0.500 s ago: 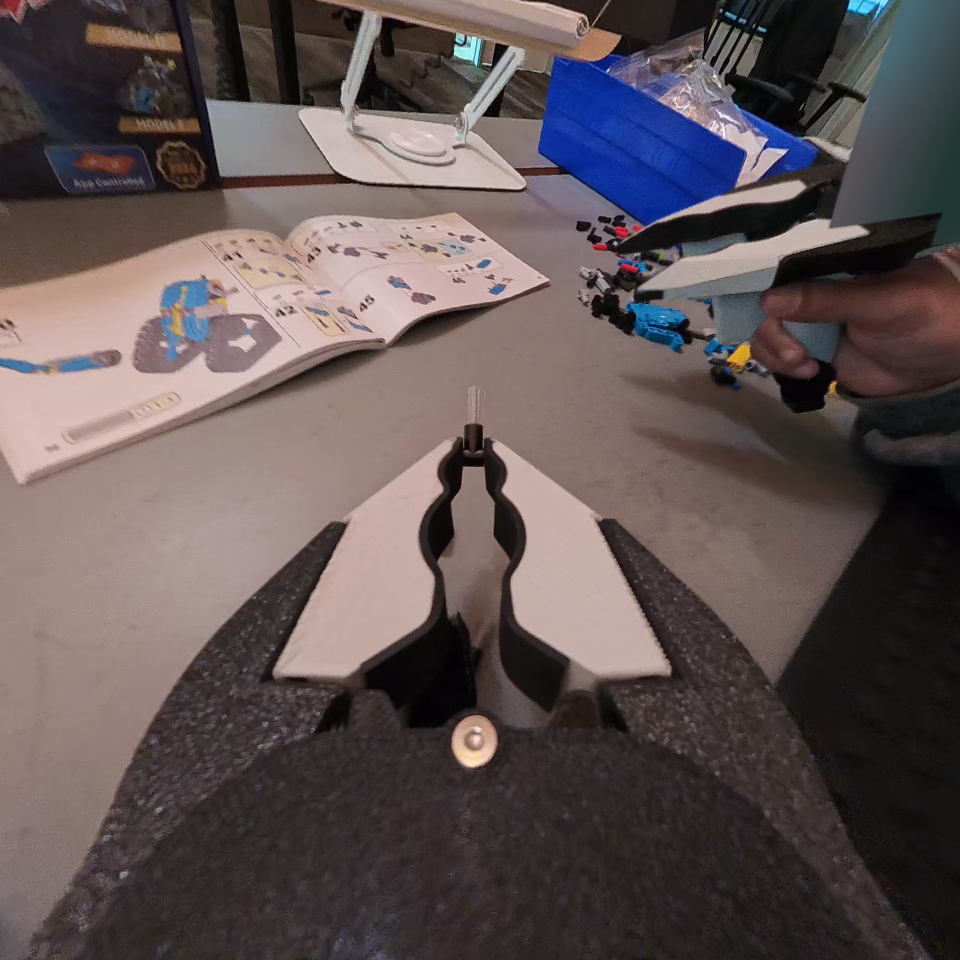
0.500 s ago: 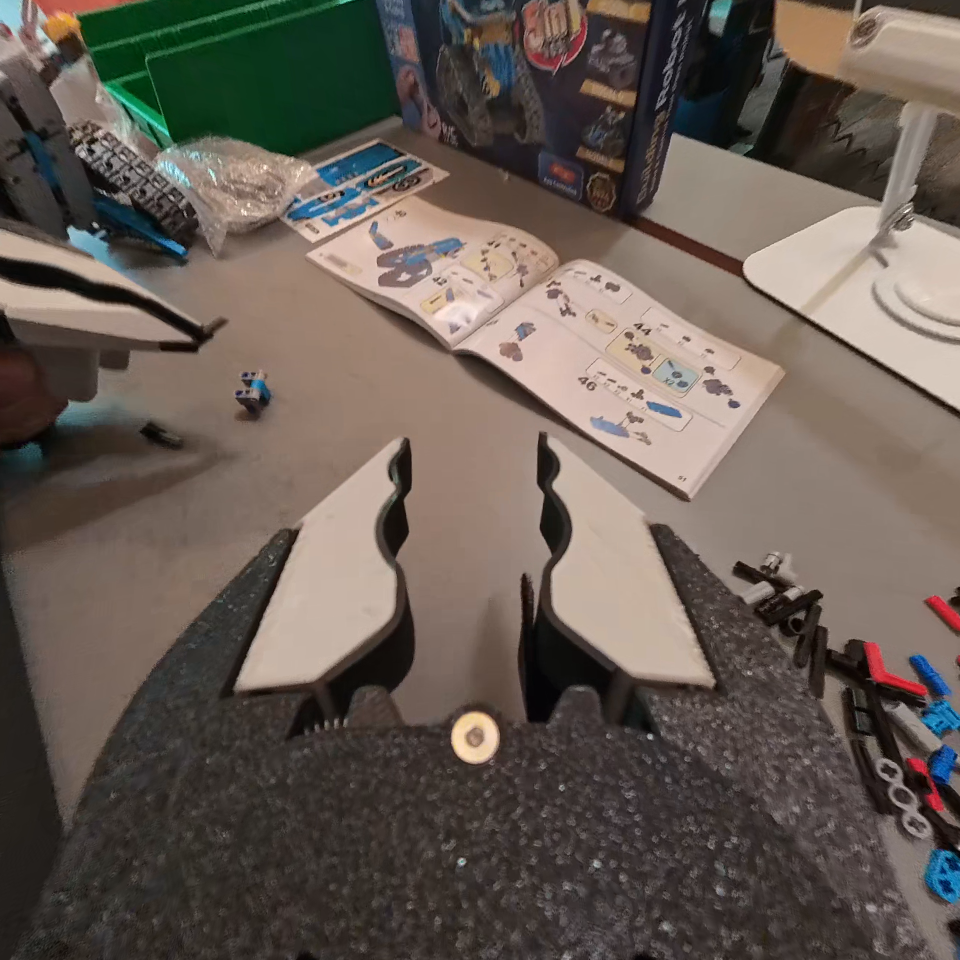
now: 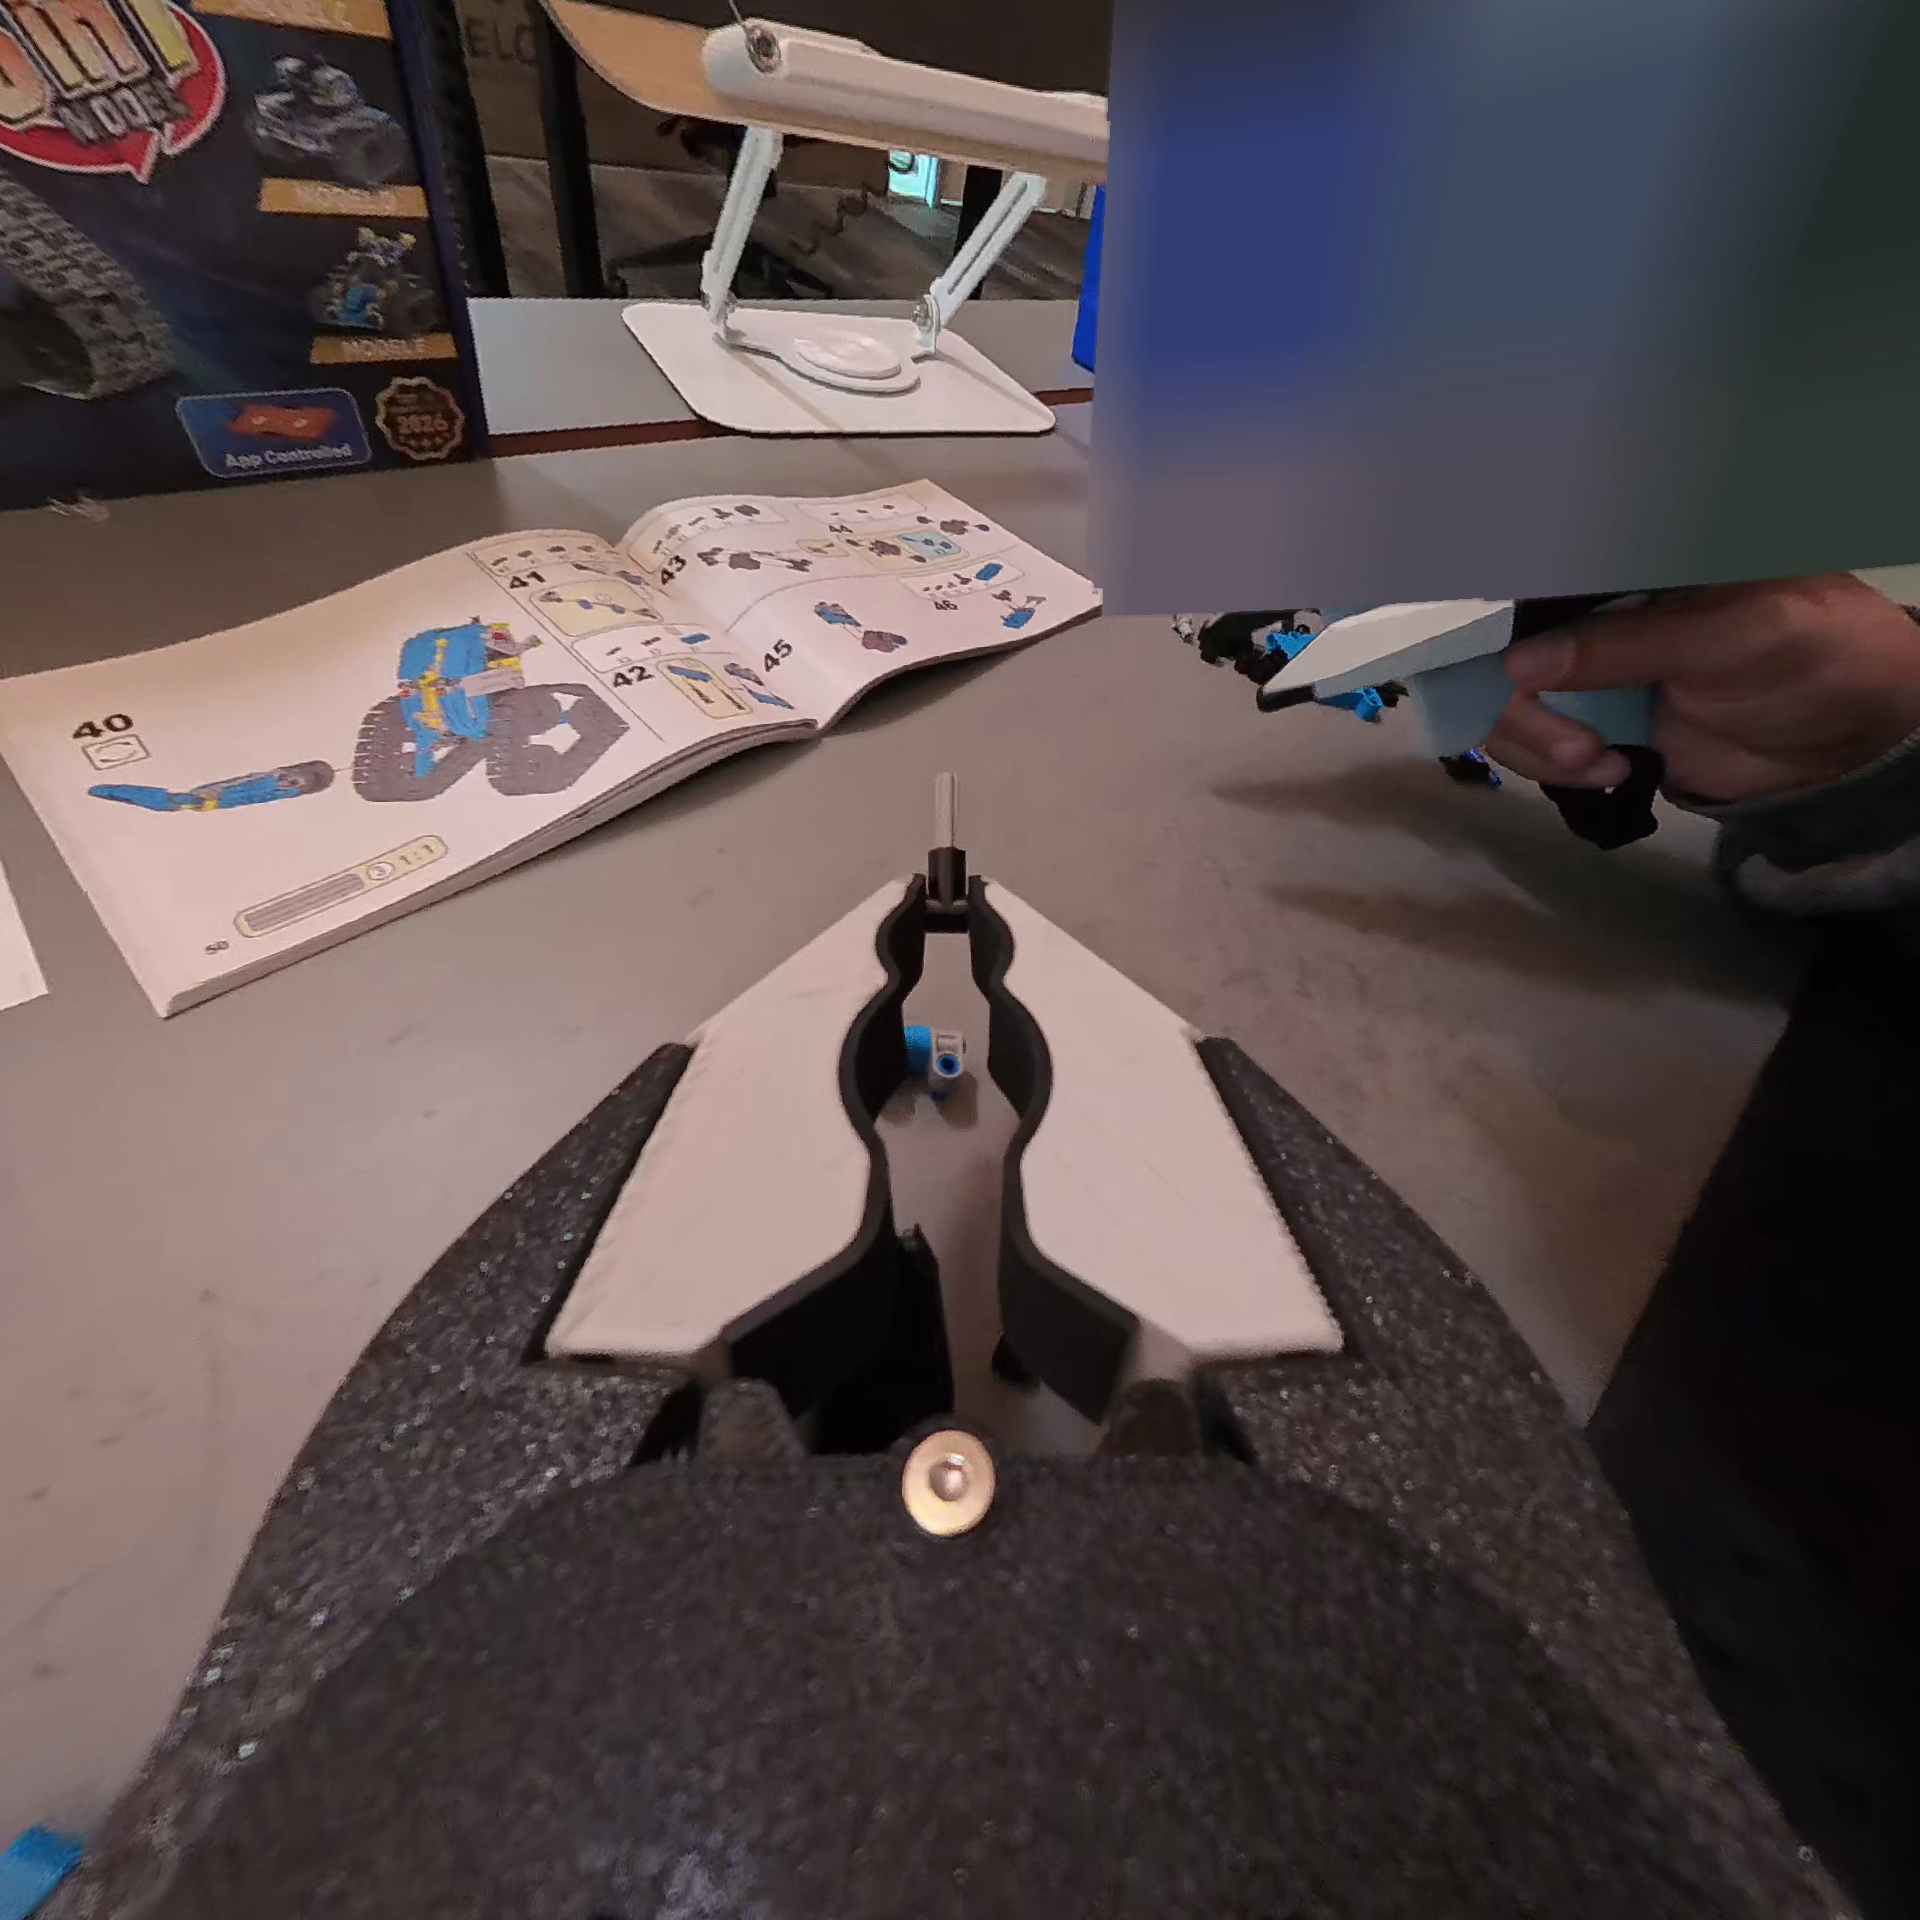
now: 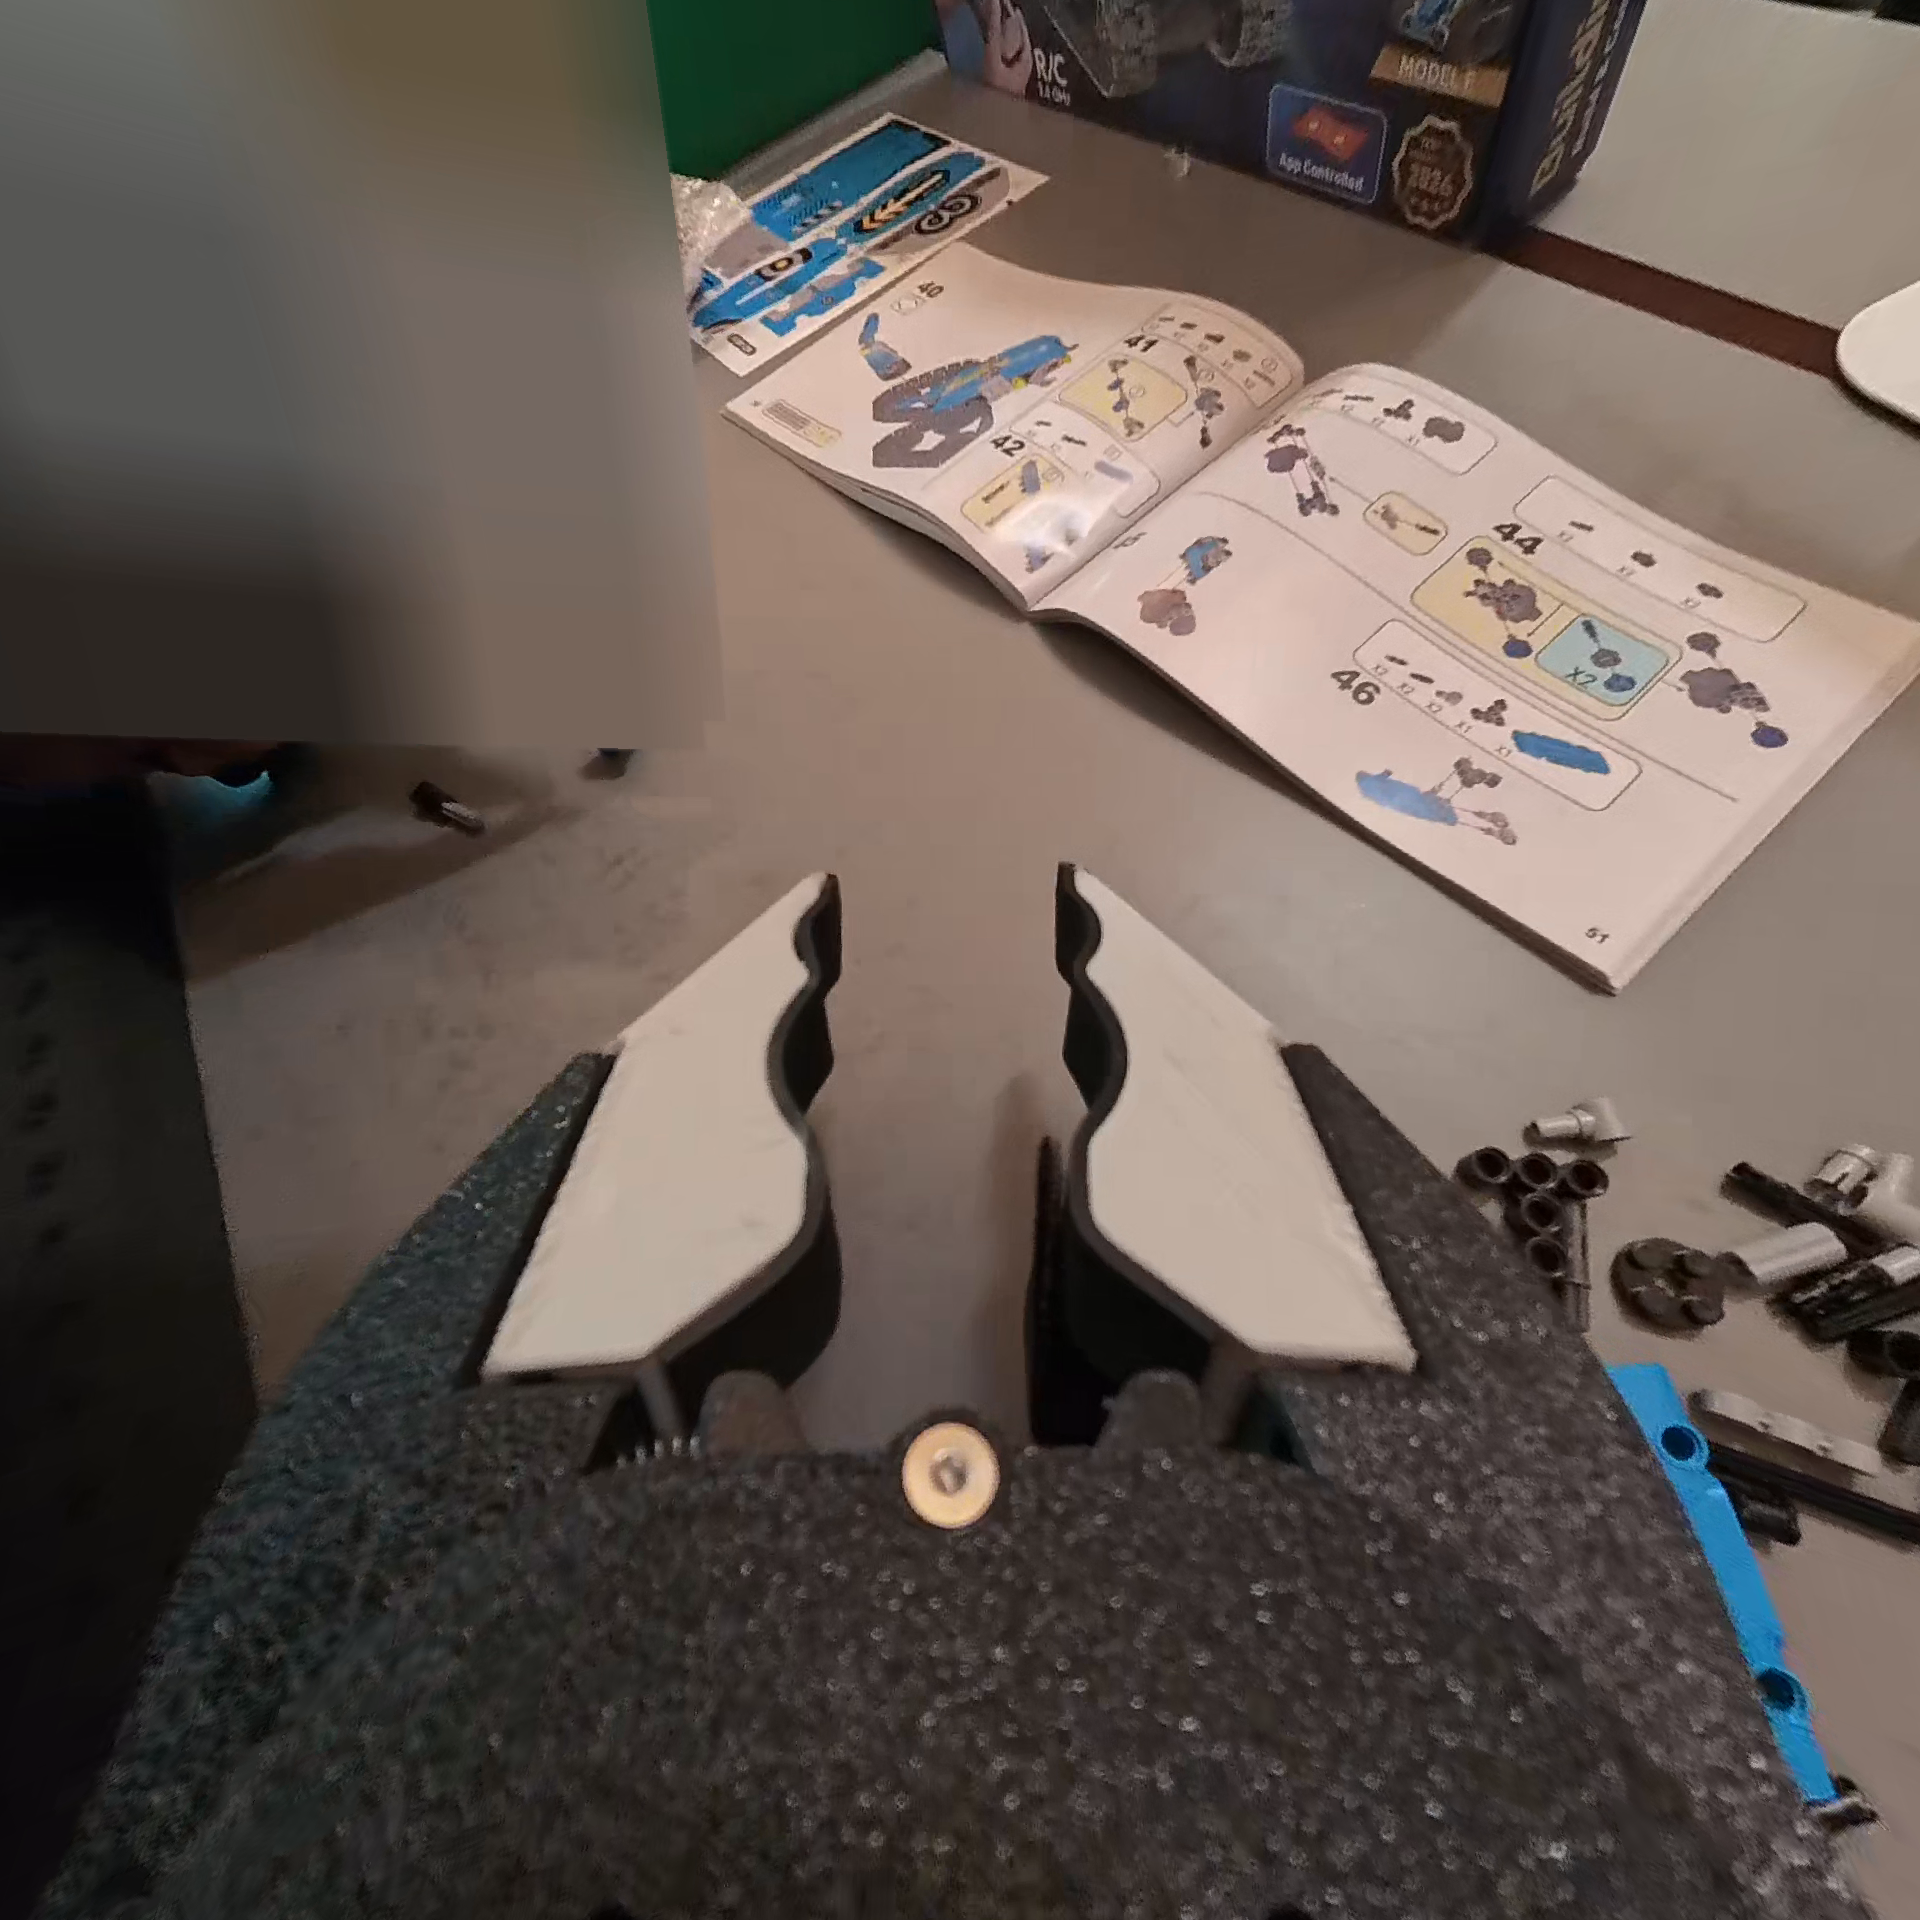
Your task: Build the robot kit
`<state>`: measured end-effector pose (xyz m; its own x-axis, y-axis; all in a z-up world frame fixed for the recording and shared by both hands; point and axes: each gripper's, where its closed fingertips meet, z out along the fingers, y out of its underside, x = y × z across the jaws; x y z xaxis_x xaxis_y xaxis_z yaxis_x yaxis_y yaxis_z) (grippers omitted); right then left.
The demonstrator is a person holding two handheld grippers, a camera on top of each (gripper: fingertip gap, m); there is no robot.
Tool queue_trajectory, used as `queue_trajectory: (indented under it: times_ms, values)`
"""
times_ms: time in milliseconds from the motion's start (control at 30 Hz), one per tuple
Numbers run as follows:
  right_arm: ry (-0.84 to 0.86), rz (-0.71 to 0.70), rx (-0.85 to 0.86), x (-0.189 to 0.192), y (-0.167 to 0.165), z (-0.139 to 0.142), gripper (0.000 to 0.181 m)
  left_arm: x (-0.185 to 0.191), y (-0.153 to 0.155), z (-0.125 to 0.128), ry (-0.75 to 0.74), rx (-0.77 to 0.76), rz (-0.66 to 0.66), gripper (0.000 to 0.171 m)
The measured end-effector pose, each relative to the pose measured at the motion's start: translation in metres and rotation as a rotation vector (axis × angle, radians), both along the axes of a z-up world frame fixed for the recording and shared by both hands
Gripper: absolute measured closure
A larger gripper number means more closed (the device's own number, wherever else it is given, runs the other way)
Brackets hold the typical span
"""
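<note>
Above the grey surface [image 3: 312, 1195], the left hand-held gripper [image 3: 945, 894] pinched a small black-and-white pin [image 3: 944, 831]; the right hand-held gripper [image 4: 945, 894] hung unclenched, empty, near the open booklet [image 4: 1351, 623].

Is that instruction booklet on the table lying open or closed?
Open. The instruction booklet lies spread flat on the grey table, two facing pages of building diagrams showing, with the spine fold between them.
</note>
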<state>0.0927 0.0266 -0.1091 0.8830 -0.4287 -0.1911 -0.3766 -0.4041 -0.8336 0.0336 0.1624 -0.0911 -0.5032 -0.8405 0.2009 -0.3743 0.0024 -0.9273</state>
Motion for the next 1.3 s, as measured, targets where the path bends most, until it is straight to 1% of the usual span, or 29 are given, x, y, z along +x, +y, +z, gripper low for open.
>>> queue_trajectory:
  times_ms: [200,300,367,433,533,600,700,833,867,933,967,1067,1133,1200,1233,1300]
  values:
    - [0.017,0.005,0.008,-0.001,-0.002,-0.002,0.142,0.0,-0.004,-0.001,-0.013,0.028,-0.012,0.165]
    - [0.001,0.048,0.028,-0.009,0.005,0.003,0.142,0.001,-0.005,0.001,-0.026,0.039,-0.01,0.165]
    - [-0.039,0.092,0.031,-0.017,0.011,0.008,0.144,0.001,-0.005,0.0,-0.022,0.047,-0.011,0.164]
    - [-0.096,0.157,0.02,-0.03,0.019,0.012,0.151,0.002,-0.005,-0.002,-0.012,0.059,-0.006,0.164]
    - [-0.195,0.209,-0.017,-0.043,0.028,0.014,0.152,0.006,0.0,-0.01,0.017,0.119,0.032,0.164]
    - [-0.23,0.235,-0.041,-0.05,0.033,0.013,0.154,0.006,0.002,-0.011,0.019,0.147,0.056,0.164]
    - [-0.244,0.302,-0.055,-0.068,0.043,0.01,0.154,-0.005,-0.01,-0.012,0.085,0.134,0.061,0.164]
    - [-0.291,0.408,-0.07,-0.095,0.056,0.005,0.152,-0.036,-0.05,-0.019,0.307,-0.013,-0.036,0.164]
    - [-0.303,0.432,-0.088,-0.1,0.058,0.0,0.151,-0.038,-0.056,-0.016,0.332,-0.067,-0.033,0.164]
    - [-0.327,0.458,-0.119,-0.107,0.062,-0.008,0.147,-0.042,-0.068,-0.007,0.393,-0.245,-0.032,0.164]
    - [-0.355,0.449,-0.128,-0.107,0.064,-0.008,0.143,-0.044,-0.074,-0.003,0.43,-0.332,-0.037,0.164]
    - [-0.435,0.411,-0.066,-0.105,0.068,0.007,0.142,-0.044,-0.085,0.005,0.457,-0.493,-0.033,0.165]
    - [-0.46,0.391,-0.013,-0.104,0.067,0.019,0.143,-0.042,-0.089,0.016,0.467,-0.65,-0.043,0.165]
    - [-0.485,0.383,0.044,-0.103,0.064,0.031,0.15,-0.042,-0.098,0.024,0.512,-0.799,-0.091,0.165]
    - [-0.491,0.391,0.067,-0.104,0.063,0.035,0.156,-0.042,-0.101,0.027,0.53,-0.867,-0.112,0.165]
    - [-0.511,0.394,0.072,-0.103,0.06,0.038,0.159,-0.04,-0.103,0.031,0.53,-0.931,-0.127,0.165]
